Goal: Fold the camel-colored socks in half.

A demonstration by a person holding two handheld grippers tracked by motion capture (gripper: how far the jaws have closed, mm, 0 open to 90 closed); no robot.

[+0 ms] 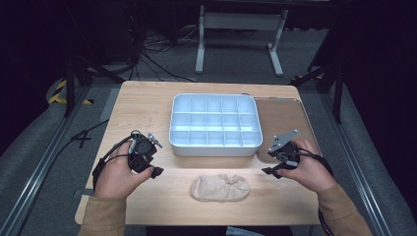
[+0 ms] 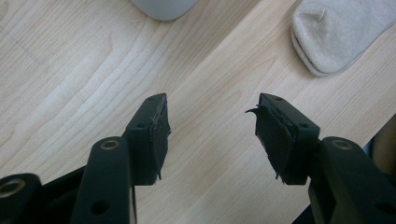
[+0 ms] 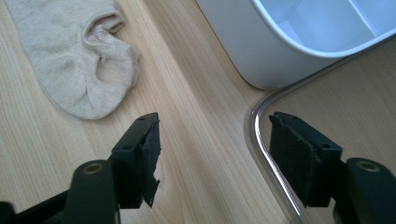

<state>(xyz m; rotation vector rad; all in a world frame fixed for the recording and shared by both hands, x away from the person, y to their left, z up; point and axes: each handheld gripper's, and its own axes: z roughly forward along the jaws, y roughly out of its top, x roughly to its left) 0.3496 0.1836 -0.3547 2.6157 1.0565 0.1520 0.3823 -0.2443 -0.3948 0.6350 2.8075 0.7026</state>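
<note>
On the table: a pale wooden tabletop [image 1: 147,108] carries every item.
Organiser: a white plastic box with a grid of small compartments [image 1: 215,124] sits at the table's middle; every compartment that shows is empty.
Tray: a flat brown tray with a shiny metal rim [image 1: 285,118] lies just beside the organiser, on the person's right, touching or nearly touching it; nothing lies on it.
Sock: a beige knitted low-cut sock [image 1: 220,187] lies flat near the table's front edge, between the two hands and apart from the organiser.
Left gripper: the black two-jaw left gripper [image 1: 153,172] is held low over bare wood, left of the sock; its jaws stand wide apart with nothing between them.
Right gripper: the black two-jaw right gripper [image 1: 269,171], with a grey three-cornered plate on top, hovers at the tray's front corner; its jaws are spread fully and grip nothing.
Hands: both come from tan sleeves [image 1: 103,216], each wrapped round its gripper.
Writing: none readable.
</note>
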